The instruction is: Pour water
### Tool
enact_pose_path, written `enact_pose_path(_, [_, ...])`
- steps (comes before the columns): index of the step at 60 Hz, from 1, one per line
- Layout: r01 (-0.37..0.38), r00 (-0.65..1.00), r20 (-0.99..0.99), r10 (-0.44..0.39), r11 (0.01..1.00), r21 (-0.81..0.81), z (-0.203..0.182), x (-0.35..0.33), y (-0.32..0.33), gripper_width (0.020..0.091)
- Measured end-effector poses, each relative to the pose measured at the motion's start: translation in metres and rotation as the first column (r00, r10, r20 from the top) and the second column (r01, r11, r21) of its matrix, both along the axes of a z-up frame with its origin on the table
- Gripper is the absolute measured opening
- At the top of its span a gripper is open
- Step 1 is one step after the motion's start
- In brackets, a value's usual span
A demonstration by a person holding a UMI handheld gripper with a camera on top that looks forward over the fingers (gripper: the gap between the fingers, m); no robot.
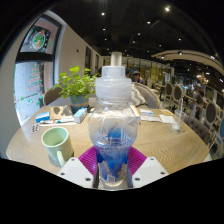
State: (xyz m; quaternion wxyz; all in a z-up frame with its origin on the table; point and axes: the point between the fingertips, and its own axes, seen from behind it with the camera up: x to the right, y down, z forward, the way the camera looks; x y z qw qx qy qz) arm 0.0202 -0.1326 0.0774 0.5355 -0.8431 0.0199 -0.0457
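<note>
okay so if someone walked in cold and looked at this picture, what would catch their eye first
First, the clear plastic water bottle, upright between the gripper's fingers, both magenta pads pressed to its lower body, with blue showing through it. Next, the pale green mug on the round wooden table, beside the bottle. Beyond the mug stands a leafy potted plant.

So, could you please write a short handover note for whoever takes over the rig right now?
Gripper: jaws shut on the water bottle, held upright above the table.
Bottle: clear plastic, cap on, blue label low down, between the purple pads.
Cup: the pale green mug stands on the table beside the bottle, apart from it; whether it holds any water cannot be seen.
Done: bottle grasped.
Left: bring the bottle over the mug, see to the cap, tilt and pour.
</note>
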Motion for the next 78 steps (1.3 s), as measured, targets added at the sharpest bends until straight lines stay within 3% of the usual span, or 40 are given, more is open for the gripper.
enact_pose_path(2, [0.003, 0.999, 0.04, -0.003, 1.0, -0.005, 0.008, 0.003, 0.001, 0.0352])
enact_pose_path(17, [-0.003, 0.886, 0.463, 0.017, 1.0, -0.03, 0.091, 0.037, 0.026, 0.0353])
enact_pose_path(24, [-0.01, 0.673, 0.737, 0.062, 0.997, -0.075, 0.125, 0.048, 0.046, 0.0351])
enact_pose_path(32, [-0.019, 0.315, 0.937, 0.15, 0.988, -0.152, 0.14, 0.036, 0.072, 0.0351])
enact_pose_path(45, [-0.049, -0.217, 0.932, 0.291, 0.95, -0.308, 0.123, -0.01, 0.096, 0.0349])
enact_pose_path(56, [-0.042, -0.52, 0.795, 0.312, 0.921, -0.388, 0.102, -0.041, 0.111, 0.0349])
enact_pose_path(62, [-0.031, -0.552, 0.766, 0.329, 0.91, -0.414, 0.096, -0.044, 0.111, 0.0349])
enact_pose_path(70, [-0.045, -0.479, 0.806, 0.349, 0.907, -0.419, 0.099, -0.042, 0.106, 0.035])
enact_pose_path(78, [-0.099, -0.274, 0.896, 0.349, 0.917, -0.387, 0.119, -0.035, 0.102, 0.0354])
